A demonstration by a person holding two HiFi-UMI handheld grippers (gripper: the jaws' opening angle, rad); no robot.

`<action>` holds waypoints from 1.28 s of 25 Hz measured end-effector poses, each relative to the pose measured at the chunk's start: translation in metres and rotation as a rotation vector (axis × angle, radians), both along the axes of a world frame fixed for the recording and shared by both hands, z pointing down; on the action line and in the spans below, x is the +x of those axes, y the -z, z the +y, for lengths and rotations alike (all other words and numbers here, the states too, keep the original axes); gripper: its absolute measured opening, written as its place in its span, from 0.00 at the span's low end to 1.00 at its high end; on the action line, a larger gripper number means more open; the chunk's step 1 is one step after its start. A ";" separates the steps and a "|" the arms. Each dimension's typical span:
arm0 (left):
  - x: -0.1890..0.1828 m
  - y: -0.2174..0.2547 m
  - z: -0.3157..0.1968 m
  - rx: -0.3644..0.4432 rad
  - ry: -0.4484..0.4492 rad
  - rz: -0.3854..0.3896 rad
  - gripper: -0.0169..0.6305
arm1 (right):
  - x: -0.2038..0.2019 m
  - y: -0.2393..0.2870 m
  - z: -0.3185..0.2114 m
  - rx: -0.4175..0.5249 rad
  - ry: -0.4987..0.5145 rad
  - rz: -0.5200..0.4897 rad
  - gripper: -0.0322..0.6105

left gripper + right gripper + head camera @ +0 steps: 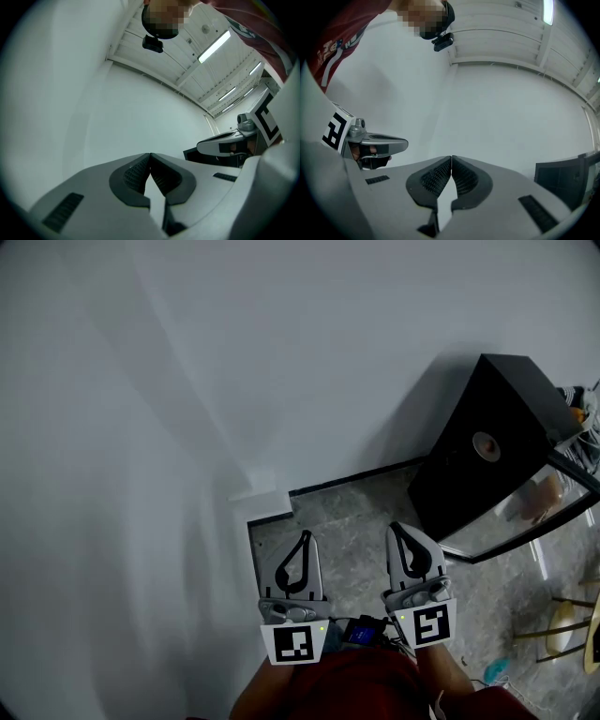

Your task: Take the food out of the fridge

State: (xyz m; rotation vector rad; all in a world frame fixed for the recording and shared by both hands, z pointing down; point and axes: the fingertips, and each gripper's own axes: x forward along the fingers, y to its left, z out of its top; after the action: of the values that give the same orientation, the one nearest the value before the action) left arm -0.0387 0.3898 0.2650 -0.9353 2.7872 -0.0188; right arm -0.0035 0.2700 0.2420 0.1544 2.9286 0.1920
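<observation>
I have both tools held low and close to the body, side by side and pointing forward at a plain white wall [187,381]. The left gripper [305,538] has its fingers pressed together at the tips with nothing between them; its own view [150,154] shows the ribbed black pads [133,176] meeting in front of bare wall. The right gripper [401,532] is the same: fingers together, nothing held, pads touching in its own view [451,158].

Below both lies a grey marbled stone floor [356,531] that runs up to a dark skirting line. To the right, just beyond the right gripper, stands a black box-shaped cabinet [469,493] with a small pale round disc on its face. I cannot tell what it is. Beside it is a glass-topped table [511,526] with a dark frame. A red garment [375,690] fills the bottom edge of the head view.

None of my views shows the fridge or the food, so I cannot tell where they are.
</observation>
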 end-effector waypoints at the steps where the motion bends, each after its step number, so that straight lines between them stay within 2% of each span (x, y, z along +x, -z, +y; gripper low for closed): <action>1: -0.006 0.001 0.002 0.000 -0.008 -0.001 0.05 | -0.005 0.000 0.002 -0.001 -0.009 -0.002 0.09; 8: -0.046 -0.002 0.007 0.007 -0.044 0.013 0.05 | -0.037 -0.003 0.004 -0.012 -0.059 0.000 0.09; 16: -0.090 -0.003 -0.035 -0.016 -0.113 0.019 0.05 | -0.076 -0.007 -0.035 -0.037 -0.131 0.012 0.08; 23: -0.137 0.000 -0.110 -0.037 -0.195 0.012 0.05 | -0.109 -0.009 -0.108 -0.052 -0.220 0.010 0.08; 32: -0.154 0.005 -0.223 -0.051 -0.358 0.006 0.05 | -0.104 -0.006 -0.217 -0.051 -0.407 0.015 0.08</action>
State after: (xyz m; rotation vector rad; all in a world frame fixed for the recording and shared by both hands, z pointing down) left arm -0.1929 0.1667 0.2601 -1.4332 2.5929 -0.0342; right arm -0.1077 0.0526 0.2485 -0.4522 2.9422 0.1758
